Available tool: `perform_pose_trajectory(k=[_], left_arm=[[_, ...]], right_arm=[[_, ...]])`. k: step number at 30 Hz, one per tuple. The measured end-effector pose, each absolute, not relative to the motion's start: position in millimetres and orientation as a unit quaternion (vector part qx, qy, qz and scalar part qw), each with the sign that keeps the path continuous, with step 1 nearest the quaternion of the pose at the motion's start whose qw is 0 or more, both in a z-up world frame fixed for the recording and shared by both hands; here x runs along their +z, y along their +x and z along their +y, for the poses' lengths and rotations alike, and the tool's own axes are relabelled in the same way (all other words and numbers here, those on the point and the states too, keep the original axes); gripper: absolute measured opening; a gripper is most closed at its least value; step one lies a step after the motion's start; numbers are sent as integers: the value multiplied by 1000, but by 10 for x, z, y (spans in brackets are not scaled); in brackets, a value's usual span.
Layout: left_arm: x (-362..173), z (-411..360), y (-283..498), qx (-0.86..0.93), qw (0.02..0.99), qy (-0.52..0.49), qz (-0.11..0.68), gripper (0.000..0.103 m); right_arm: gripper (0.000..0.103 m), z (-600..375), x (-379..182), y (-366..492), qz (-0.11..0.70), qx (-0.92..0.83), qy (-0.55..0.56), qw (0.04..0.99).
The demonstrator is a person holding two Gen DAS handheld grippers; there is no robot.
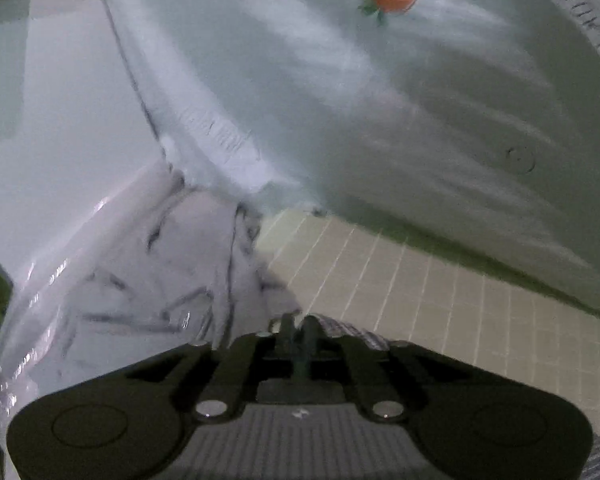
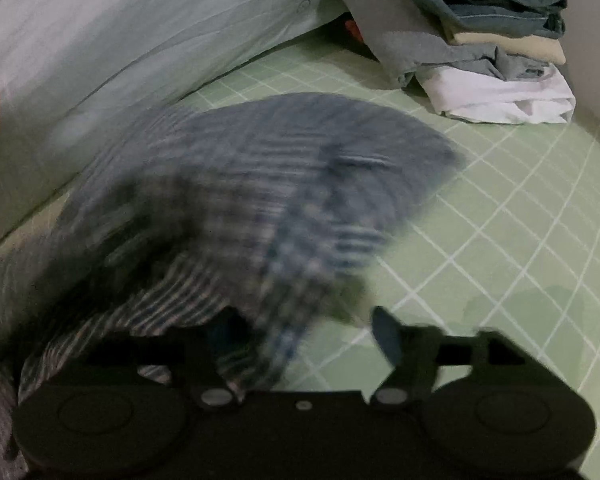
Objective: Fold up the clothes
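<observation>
— Where's the striped garment [image 2: 260,200]?
— On the green checked sheet [image 2: 480,220], just beside the pale pillow [image 2: 120,40], blurred.
— Right gripper [image 2: 300,332]?
— Fingers wide apart, cloth draped over the left one.
— Left gripper [image 1: 296,326]?
— Nearly together; seemingly holding nothing.

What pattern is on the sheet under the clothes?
Light green sheet with a white grid, clearest in the right wrist view.
</observation>
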State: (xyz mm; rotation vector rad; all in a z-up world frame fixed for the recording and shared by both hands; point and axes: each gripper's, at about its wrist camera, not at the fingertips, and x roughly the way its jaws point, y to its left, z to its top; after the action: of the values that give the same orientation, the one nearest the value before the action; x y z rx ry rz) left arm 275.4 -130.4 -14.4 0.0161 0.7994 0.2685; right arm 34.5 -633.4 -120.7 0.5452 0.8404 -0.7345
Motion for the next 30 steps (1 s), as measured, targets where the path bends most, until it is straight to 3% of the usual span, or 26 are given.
perform_pose_trajectory(k=[3,7,10,13,17,19,21,23,24,25,30], left_arm=[[-354,-1429,2574,80,907,9,414,39],[-645,-1583,2329,38,887,-3,460,40],[-783,-1640,2238,29,876,-21,480,41],[-860,-1653,2198,27,868,-31,494,41],[-890,-1691,2121,22,863,-39,503,45],[-870,-1727,2070,23,864,-37,502,61],[-848,-1726,2025,27,867,-36,496,82],[-824,-1717,1958,28,868,-41,493,85],[-816,-1712,1926,27,868,-45,494,87],[-813,-1704,1889,25,866,-50,497,88],[-740,-1728,1646,8,865,-41,501,91]], right_arm=[[83,-6325,-1234,402,394,-340,278,808],[79,-6301,-1267,591,405,-314,276,813],[55,-6256,-1260,865,417,-288,228,832],[20,-6308,-1261,1237,430,-259,168,849],[16,-6595,-1187,1862,413,-242,139,867],[24,-6657,-1066,2158,399,-260,113,872],[51,-6586,-914,2271,388,-276,109,873],[88,-6346,-793,2184,366,-270,100,885],[95,-6159,-744,2097,358,-259,89,893],[101,-5959,-727,1990,358,-242,78,898],[101,-5120,-768,1439,374,-169,58,910]])
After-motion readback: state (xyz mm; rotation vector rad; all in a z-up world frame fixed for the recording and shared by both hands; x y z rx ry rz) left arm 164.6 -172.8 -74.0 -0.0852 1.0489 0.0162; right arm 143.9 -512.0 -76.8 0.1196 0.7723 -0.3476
